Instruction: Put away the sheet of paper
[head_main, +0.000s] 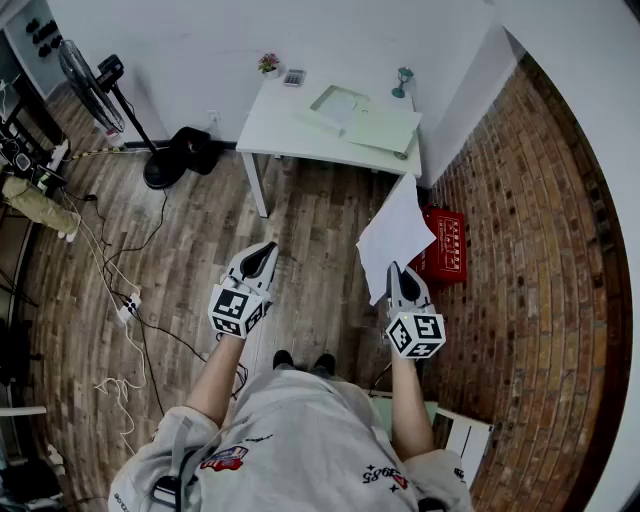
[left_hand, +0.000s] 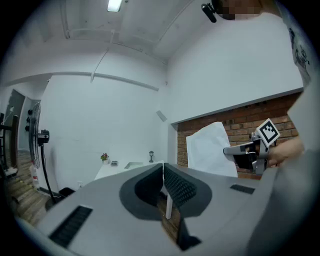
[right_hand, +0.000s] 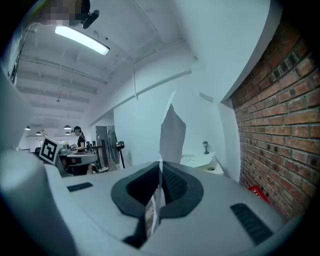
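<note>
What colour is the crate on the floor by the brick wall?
The crate is red; the head view shows it best.

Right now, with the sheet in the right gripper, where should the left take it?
Probably the near edge, beside the right gripper, coming from the person's side: the sheet of paper stands edge-on to that approach, its broad face toward the left gripper, which must open first.

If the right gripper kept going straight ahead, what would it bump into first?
The right gripper would probably meet the white table, near its right end; the way there looks free. The red crate lies right of that line, though depth is unclear.
</note>
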